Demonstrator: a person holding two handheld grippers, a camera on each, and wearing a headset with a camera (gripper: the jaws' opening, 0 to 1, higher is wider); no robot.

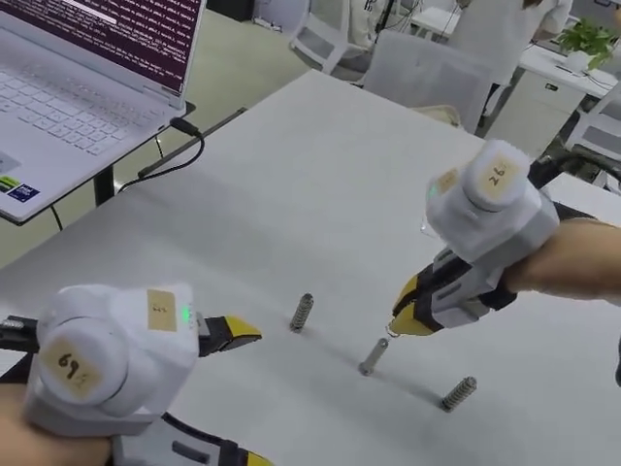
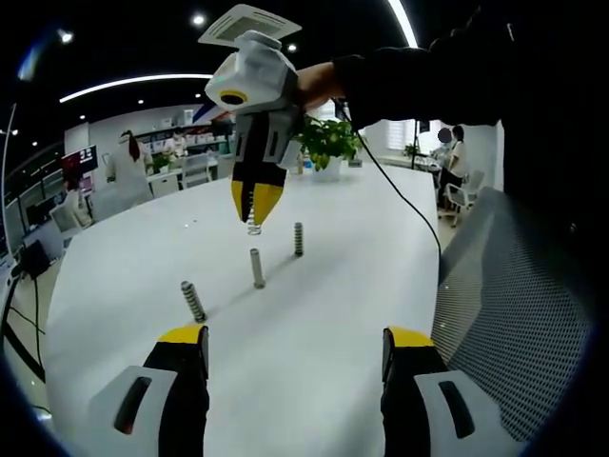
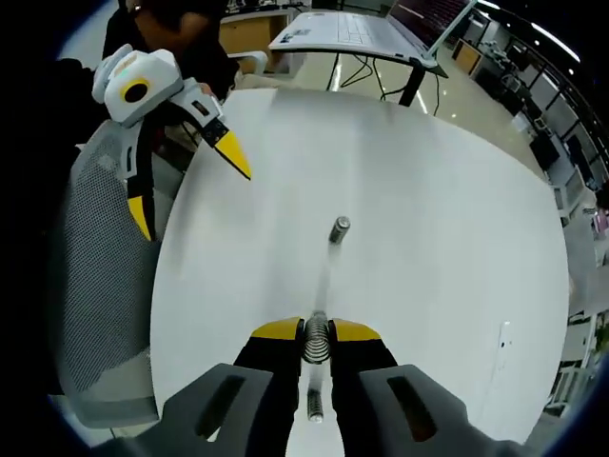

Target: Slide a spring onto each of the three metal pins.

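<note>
Spring (image 2: 253, 221) pinched in the right tool (image 3: 317, 331) hangs above the bare pin (image 1: 373, 356).

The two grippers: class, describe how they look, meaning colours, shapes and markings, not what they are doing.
Both are white, blocky housings with black jaws ending in yellow tips. The left gripper carries a round cap marked 69 and a small green light; the right gripper has one marked 26 and a black cable trailing from it.

The right gripper (image 2: 255, 213) is holding a spring (image 2: 253, 227) above a bare pin (image 2: 257, 268); the left gripper (image 2: 295, 345) is gaping wide.
</note>
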